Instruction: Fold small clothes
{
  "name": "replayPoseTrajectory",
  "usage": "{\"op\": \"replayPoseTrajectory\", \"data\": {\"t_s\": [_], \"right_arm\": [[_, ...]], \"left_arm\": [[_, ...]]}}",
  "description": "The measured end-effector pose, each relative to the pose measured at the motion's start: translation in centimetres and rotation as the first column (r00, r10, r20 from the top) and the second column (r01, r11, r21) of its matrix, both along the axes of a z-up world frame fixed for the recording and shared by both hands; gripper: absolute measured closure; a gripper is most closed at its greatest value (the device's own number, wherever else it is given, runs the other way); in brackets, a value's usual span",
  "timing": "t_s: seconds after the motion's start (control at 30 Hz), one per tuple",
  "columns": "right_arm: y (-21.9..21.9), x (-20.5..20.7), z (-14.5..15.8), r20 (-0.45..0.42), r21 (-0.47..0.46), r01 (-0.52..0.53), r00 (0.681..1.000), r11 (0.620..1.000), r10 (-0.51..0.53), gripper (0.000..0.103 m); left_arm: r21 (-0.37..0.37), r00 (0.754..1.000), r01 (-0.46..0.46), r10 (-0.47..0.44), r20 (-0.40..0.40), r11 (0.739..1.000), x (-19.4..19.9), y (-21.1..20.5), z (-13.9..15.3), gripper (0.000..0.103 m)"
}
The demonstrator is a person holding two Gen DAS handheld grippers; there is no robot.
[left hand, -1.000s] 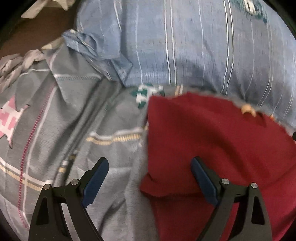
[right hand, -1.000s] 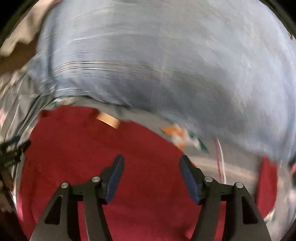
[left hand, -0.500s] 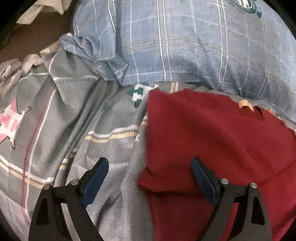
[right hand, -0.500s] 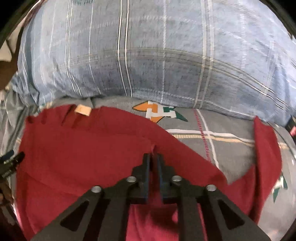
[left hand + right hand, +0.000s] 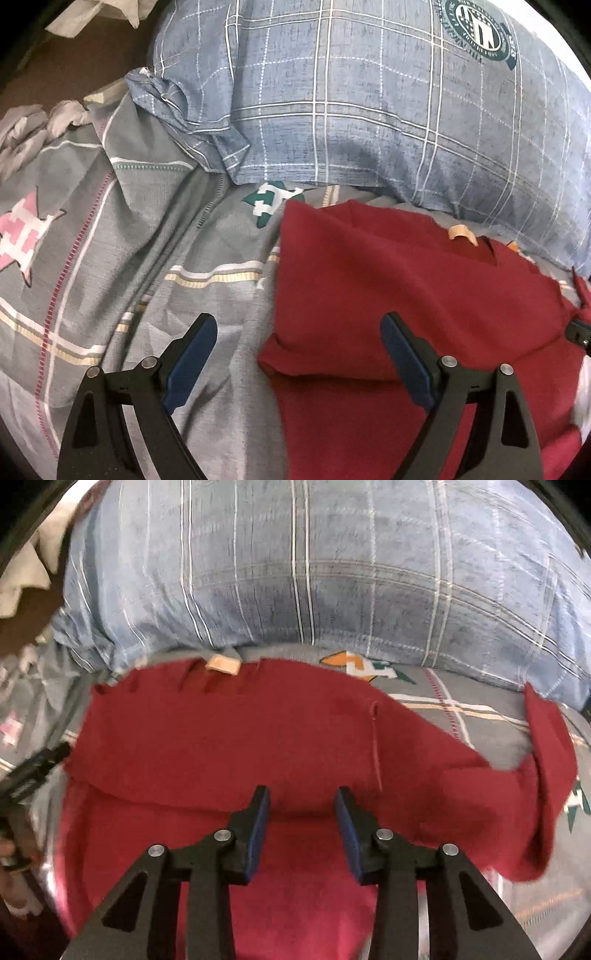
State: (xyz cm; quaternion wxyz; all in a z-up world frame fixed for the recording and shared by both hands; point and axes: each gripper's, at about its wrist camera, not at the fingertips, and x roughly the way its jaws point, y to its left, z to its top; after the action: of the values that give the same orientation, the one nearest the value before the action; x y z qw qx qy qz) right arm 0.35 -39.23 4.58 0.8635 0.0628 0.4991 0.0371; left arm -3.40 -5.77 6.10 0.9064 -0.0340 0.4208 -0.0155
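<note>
A: Shirt [image 5: 229, 734]?

B: Red, spread on the grey patterned bedsheet [image 5: 122, 251], just short of the blue plaid pillow [image 5: 369, 110]. Neck label [image 5: 222, 664] at the far edge, nearest the pillow. Near part already doubled over, judging by the fold line [image 5: 155, 799] crossing from side to side.

A: State of left gripper [image 5: 297, 323]?

B: Fingers spread wide, gripping nothing. Straddling the left corner of that fold, one finger over bare bedsheet, the other over red cloth. Touching or hovering: cannot tell.

A: And right gripper [image 5: 301, 794]?

B: Fingers partly parted, nothing pinched. Pointing at the middle of the fold line, tips right at it.

A: Loose end?

B: One sleeve [image 5: 546, 749], flung out well to the right of the right gripper. Long axis running outward from the body, then bending up toward the pillow at the cuff. Much nearer the right gripper than the left gripper; out of the left wrist view altogether.

A: Next, then?

B: Probably a sideways reach to the right, a pinch on the sleeve, a fold inward over the body. Better taken across the sleeve's width than along its length. Some risk of dragging the whole body along, being light cloth on a soft bed.
</note>
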Motion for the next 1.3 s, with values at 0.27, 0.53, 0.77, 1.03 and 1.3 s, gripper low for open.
{"op": "replayPoseTrajectory", "data": {"t_s": [0.27, 0.53, 0.77, 1.03, 1.3], "right_arm": [[-8.0, -3.6, 0.6, -0.012, -0.068, 0.211, 0.977, 0.975, -0.212, 0.043], [-10.4, -6.4, 1.9, 0.034, 0.039, 0.252, 0.967, 0.967, -0.254, 0.043], [-15.0, -4.4, 4.1, 0.098, -0.010, 0.402, 0.912, 0.916, -0.399, 0.033], [-18.6, 2.6, -2.3, -0.050, -0.106, 0.448, 0.889, 0.888, -0.454, 0.060], [-23.6, -5.2, 2.1, 0.063, -0.018, 0.555, 0.830, 0.831, -0.553, 0.099]], "left_arm": [[-0.013, 0.999, 0.053, -0.053, -0.012, 0.999, 0.0, -0.9, -0.1, 0.012], [0.007, 0.998, 0.059, -0.058, -0.026, 0.998, 0.2, -1.7, -0.8, 0.012], [-0.034, 0.999, 0.048, -0.048, -0.025, 0.998, 0.4, -1.2, -0.6, 0.012], [-0.007, 0.997, 0.066, -0.067, -0.035, 0.998, 0.7, -1.8, -1.0, 0.012], [-0.029, 0.998, 0.065, -0.065, -0.023, 0.998, 0.3, -1.6, -0.7, 0.012]]}}
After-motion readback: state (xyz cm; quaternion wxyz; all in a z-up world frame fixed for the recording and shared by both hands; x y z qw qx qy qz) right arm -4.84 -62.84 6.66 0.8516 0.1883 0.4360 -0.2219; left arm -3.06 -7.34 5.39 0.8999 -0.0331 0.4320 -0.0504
